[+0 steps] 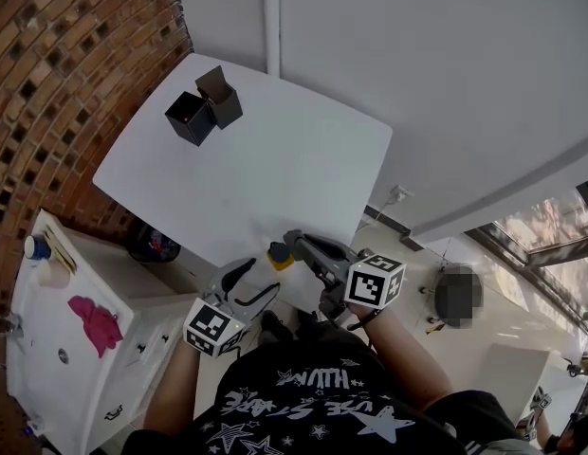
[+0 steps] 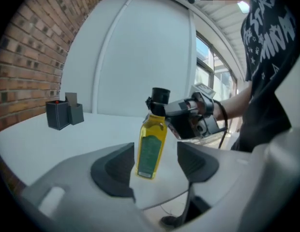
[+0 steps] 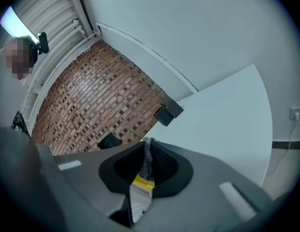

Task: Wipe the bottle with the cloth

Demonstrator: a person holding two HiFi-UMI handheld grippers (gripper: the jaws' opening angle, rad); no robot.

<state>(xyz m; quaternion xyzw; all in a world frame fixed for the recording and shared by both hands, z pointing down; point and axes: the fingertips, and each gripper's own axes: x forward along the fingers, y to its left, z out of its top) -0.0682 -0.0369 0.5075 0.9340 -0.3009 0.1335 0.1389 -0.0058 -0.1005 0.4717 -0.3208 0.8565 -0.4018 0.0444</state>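
A small bottle (image 2: pixel 151 149) of yellow oil, with a black cap and a green label, hangs tilted at the table's near edge. My right gripper (image 2: pixel 165 108) is shut on its neck just under the cap; in its own view the right gripper (image 3: pixel 146 154) pinches the dark cap, with yellow bottle (image 3: pixel 142 182) below. My left gripper (image 2: pixel 156 154) stands open, its pads either side of the bottle's lower body without touching it. In the head view the bottle (image 1: pixel 280 256) sits between the right gripper (image 1: pixel 296 245) and the left gripper (image 1: pixel 249 283). A pink cloth (image 1: pixel 95 322) lies on a white cabinet at left.
The white table (image 1: pixel 275 150) carries two black boxes (image 1: pixel 204 109) at its far left corner. The white cabinet (image 1: pixel 66 368) stands left of me with a blue-capped item (image 1: pixel 35 247) on it. A brick wall runs along the left, and a dark bin (image 1: pixel 154 245) sits under the table.
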